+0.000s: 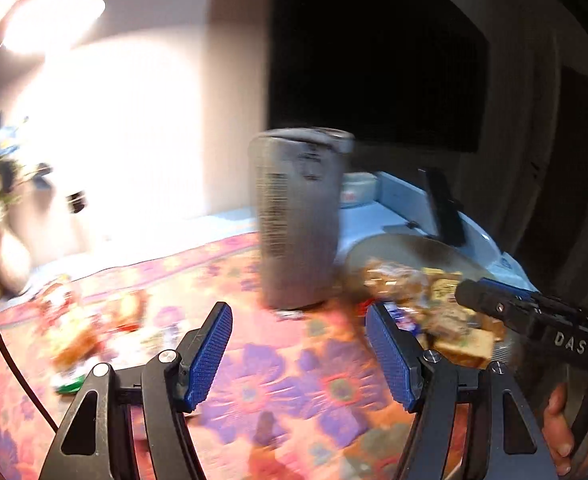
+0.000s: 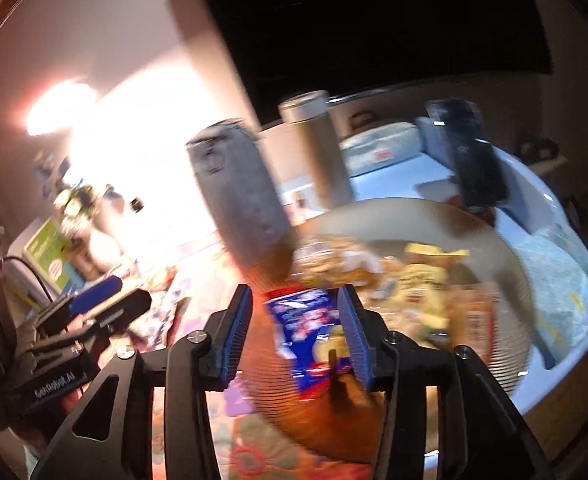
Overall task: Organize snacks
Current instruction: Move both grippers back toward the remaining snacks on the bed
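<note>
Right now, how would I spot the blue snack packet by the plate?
Find the big round ridged plate heaped with snacks on the floral tablecloth. At its near-left rim, between the right hand-held gripper pads, lies the blue packet. It alone is blue, white and red; the heaped snacks look tan and yellow.

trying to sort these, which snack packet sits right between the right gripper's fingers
The blue and red packet, lying on the near edge of the round tray. The other packets on the tray are yellowish or brown and lie farther back.
</note>
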`<state>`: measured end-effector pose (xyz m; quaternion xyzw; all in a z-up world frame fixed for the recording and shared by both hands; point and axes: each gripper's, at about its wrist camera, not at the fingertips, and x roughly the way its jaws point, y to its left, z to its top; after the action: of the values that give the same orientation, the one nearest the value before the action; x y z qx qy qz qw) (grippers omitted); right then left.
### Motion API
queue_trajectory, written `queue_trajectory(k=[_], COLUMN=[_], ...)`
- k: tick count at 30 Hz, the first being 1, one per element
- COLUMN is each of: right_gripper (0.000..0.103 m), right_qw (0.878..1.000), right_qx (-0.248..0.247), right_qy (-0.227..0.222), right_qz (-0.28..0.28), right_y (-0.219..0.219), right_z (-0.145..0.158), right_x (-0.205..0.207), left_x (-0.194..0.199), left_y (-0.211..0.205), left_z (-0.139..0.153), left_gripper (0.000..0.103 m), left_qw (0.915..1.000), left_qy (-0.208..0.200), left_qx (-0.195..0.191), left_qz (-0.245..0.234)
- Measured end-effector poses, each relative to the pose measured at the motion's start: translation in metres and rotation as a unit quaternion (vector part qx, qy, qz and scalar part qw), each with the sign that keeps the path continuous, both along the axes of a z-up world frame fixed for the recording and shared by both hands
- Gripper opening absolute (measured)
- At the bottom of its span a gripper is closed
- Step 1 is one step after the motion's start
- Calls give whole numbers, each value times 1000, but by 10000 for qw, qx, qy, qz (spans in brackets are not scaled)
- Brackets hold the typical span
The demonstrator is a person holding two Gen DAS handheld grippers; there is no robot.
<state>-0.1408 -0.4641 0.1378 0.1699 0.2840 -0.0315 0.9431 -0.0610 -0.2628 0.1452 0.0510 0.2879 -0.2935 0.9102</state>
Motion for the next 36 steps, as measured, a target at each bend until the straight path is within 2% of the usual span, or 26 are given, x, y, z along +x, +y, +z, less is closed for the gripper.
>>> queue_trajectory(k=[4,8,10,11,12,17,22,27,29,34,36], right_gripper=[54,57,68,78,81,81,81,81,81,81,81], right_qw=[9986,9943,9918,9905,9891,9820,9790,9785,9772,9775,9782], right_qx=[-189,-372,-438,-454,-468,-802,-830,-773,-726,-472,-346], right_qy=[20,114,135,127,110,156,445,754,944,1202,1185], right_qz=[489,989,1194,1295,1391,1705,1807,1758,1759,1666,1667], right_y=[48,98,120,130,139,178,190,187,186,177,173], right_z=[0,-7,-13,-16,-20,-45,-75,-95,-101,-110,-109], right_x=[17,38,48,52,55,78,105,120,125,135,134], left_x=[7,16,23,26,30,53,70,80,81,77,75], left_y=[63,133,169,184,200,254,281,286,284,271,268], left_z=[3,1,-4,-8,-13,-57,-100,-126,-125,-124,-123], left_gripper=[67,67,67,67,67,67,67,67,67,68,74], left_qw=[9980,9912,9854,9820,9780,9598,9479,9420,9436,9478,9486], left_qy=[-96,-44,34,64,96,470,799,1117,1096,966,897], left_qx=[-70,-326,-469,-505,-517,-508,-437,-416,-407,-83,-7], left_qz=[614,1286,1636,1819,2018,2721,3053,3136,3097,3039,3036])
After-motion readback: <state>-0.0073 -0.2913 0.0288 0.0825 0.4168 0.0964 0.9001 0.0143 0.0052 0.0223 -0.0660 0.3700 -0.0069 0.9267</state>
